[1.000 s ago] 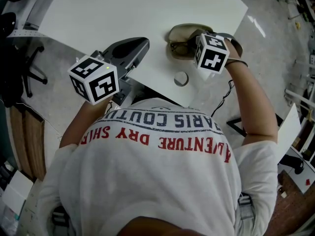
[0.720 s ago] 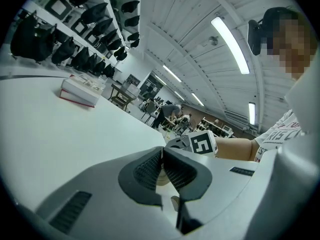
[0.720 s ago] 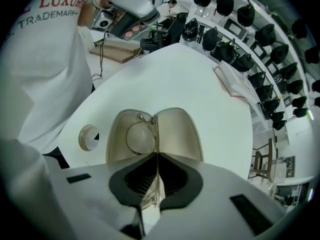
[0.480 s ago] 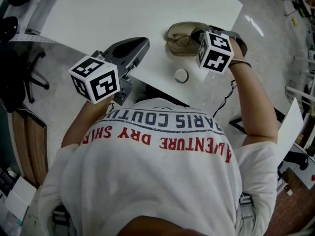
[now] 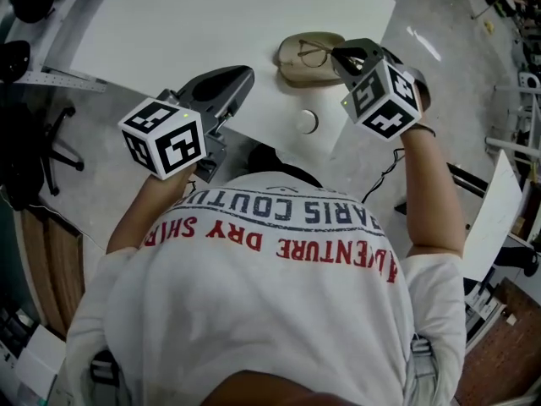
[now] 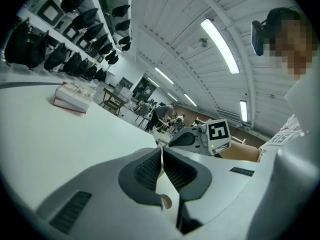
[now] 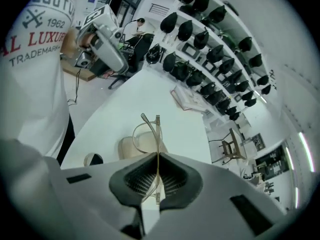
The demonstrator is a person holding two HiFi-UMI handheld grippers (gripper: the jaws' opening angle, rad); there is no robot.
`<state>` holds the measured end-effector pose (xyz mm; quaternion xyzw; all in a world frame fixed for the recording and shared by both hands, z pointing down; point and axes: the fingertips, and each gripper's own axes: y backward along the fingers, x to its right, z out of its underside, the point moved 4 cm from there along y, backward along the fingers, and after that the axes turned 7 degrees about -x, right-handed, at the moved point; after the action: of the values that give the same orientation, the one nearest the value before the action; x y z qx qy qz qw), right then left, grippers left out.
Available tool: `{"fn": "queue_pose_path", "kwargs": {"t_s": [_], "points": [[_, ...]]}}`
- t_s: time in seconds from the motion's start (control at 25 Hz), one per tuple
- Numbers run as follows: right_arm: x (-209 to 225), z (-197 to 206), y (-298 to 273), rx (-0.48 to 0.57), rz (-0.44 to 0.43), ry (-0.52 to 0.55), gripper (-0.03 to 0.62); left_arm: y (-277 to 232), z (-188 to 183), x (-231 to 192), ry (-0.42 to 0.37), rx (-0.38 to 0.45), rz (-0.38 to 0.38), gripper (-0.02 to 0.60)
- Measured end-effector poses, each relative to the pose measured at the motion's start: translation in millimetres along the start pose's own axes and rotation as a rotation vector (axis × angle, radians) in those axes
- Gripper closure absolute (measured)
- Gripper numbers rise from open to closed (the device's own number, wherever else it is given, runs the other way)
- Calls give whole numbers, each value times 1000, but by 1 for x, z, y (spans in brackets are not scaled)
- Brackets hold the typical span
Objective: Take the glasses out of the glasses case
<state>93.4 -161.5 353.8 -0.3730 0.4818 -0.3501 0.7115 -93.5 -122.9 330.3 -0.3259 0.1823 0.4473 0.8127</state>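
Note:
The beige glasses case lies open on the white table; it also shows in the right gripper view. My right gripper hangs above the case, shut on the thin-rimmed glasses. In its own view the right gripper pinches the frame edge-on, and the glasses stick out past the tips, clear of the case. My left gripper hovers over the table's near edge, left of the case. Seen along its jaws, the left gripper is shut with nothing in it.
A small roll of tape lies on the table just in front of the case. A red and white box sits at the far side of the table. Chairs and shelves of dark helmets surround the table.
My right gripper has risen and tilted with the glasses, lifting them off the case. The left gripper has barely shifted.

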Motion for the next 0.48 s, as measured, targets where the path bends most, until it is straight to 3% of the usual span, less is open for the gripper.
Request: {"fn": "queue_pose_path", "kwargs": {"t_s": [0.16,0.32,0.48], "points": [[-2,0,39,94,84,-193,563,5,-1,18,-41,6,25,546],[-17,-5,78,244,115,-429,563,13,-1,37,-85,9,54,546],[-37,-3,111,380,154,-592,563,23,-1,57,-125,27,72,546]]}}
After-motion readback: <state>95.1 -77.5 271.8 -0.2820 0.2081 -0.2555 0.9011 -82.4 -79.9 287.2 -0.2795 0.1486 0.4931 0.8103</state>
